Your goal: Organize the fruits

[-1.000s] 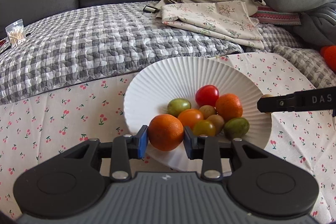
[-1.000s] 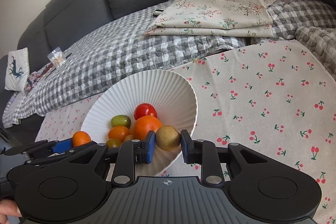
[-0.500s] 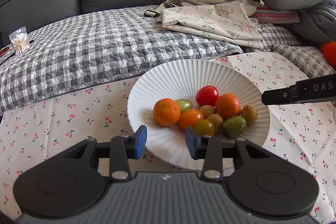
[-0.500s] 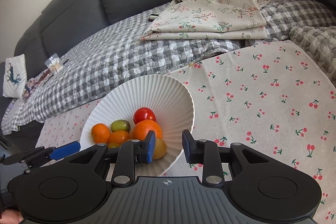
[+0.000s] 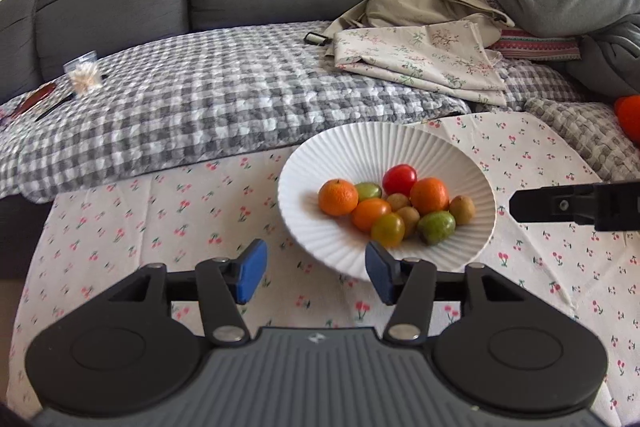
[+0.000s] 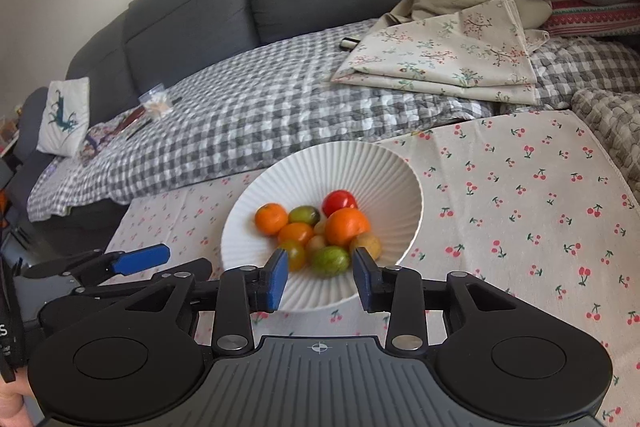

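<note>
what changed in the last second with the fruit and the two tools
The left tool let go of the mandarin, now resting at the left of the pile in the white bowl. The right tool released the brownish kiwi at the pile's right edge. Both tools pulled back, jaws opening and empty. Bowl, other fruit and cherry cloth stayed put.

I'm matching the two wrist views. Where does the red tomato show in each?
Left wrist: the red tomato sits right of centre, at the back of the fruit pile.
Right wrist: the red tomato sits near the middle, again at the back.
Shared landmark: the ribbed white bowl.
</note>
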Motion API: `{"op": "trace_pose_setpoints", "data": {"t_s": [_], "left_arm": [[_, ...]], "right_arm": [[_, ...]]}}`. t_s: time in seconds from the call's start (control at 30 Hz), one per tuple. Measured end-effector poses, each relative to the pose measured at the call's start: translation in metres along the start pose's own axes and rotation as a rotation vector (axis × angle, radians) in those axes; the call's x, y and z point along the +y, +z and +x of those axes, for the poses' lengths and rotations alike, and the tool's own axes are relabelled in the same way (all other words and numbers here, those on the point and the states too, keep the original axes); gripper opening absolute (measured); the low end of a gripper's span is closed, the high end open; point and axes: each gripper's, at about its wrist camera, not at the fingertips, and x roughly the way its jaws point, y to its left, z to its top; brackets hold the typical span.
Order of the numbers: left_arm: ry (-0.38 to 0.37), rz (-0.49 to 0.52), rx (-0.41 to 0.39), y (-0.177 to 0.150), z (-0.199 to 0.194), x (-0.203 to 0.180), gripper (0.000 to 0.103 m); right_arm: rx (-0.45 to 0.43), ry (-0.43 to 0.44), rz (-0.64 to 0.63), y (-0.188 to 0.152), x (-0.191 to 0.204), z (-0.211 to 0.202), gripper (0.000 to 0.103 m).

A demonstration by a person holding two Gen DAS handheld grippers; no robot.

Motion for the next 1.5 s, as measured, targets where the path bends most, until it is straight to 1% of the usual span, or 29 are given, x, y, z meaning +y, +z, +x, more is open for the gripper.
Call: {"op": "trace_pose_setpoints", "data": {"t_s": [0.07, 0.17, 0.23, 0.3, 0.33, 0.37, 0.4, 0.43, 0.5, 0.57, 0.63, 0.77, 0.83, 0.97, 1.07, 1.17, 1.37, 1.5], "left_arm": [[0.014, -0.023, 0.001, -0.006, -0.013, -0.001, 0.066], [0.022, -0.023, -0.039, -0.011, -0.035, -0.005, 0.074], [0.051, -0.017, -0.056, -0.014, -0.047, -0.007, 0.077], [0.064, -0.031, -0.064, -0.017, -0.058, -0.006, 0.081], [0.060, -0.050, -0.066, -0.019, -0.064, -0.004, 0.083], [0.055, -0.068, -0.069, -0.021, -0.070, -0.002, 0.088], [0.049, -0.083, -0.070, -0.023, -0.076, 0.000, 0.092], [0.044, -0.096, -0.072, -0.025, -0.081, 0.001, 0.093], [0.049, -0.113, -0.082, -0.030, -0.092, 0.004, 0.097], [0.069, -0.124, -0.091, -0.036, -0.102, 0.005, 0.100], [0.081, -0.130, -0.099, -0.044, -0.112, 0.004, 0.101], [0.079, -0.107, -0.104, -0.058, -0.122, 0.000, 0.102], [0.096, -0.100, -0.109, -0.063, -0.126, 0.000, 0.102], [0.113, -0.093, -0.122, -0.071, -0.133, -0.001, 0.102], [0.136, -0.081, -0.123, -0.075, -0.132, -0.002, 0.102], [0.143, -0.082, -0.115, -0.076, -0.129, 0.000, 0.102], [0.160, -0.094, -0.114, -0.077, -0.127, 0.001, 0.102], [0.133, -0.108, -0.098, -0.078, -0.125, 0.001, 0.102]], "right_arm": [[0.004, 0.010, -0.005, -0.004, 0.005, -0.009, 0.043], [0.004, 0.019, -0.016, -0.011, 0.013, -0.023, 0.052], [0.000, 0.034, -0.018, -0.017, 0.019, -0.033, 0.052], [-0.006, 0.049, -0.026, -0.023, 0.026, -0.045, 0.055], [-0.012, 0.050, -0.037, -0.025, 0.030, -0.051, 0.060], [-0.022, 0.046, -0.050, -0.028, 0.033, -0.058, 0.069], [-0.035, 0.032, -0.065, -0.032, 0.038, -0.065, 0.074], [-0.049, 0.009, -0.080, -0.035, 0.042, -0.072, 0.082], [-0.069, -0.018, -0.099, -0.044, 0.051, -0.084, 0.087], [-0.070, -0.012, -0.099, -0.053, 0.056, -0.093, 0.095], [-0.071, -0.025, -0.099, -0.065, 0.062, -0.101, 0.098], [-0.090, -0.081, -0.138, -0.082, 0.073, -0.113, 0.101], [-0.096, -0.104, -0.145, -0.088, 0.076, -0.117, 0.102], [-0.104, -0.119, -0.131, -0.098, 0.079, -0.124, 0.103], [-0.111, -0.165, -0.157, -0.105, 0.084, -0.125, 0.103], [-0.112, -0.196, -0.179, -0.108, 0.087, -0.124, 0.103], [-0.129, -0.236, -0.162, -0.107, 0.085, -0.121, 0.103], [-0.117, -0.231, -0.175, -0.109, 0.086, -0.118, 0.103]]}}
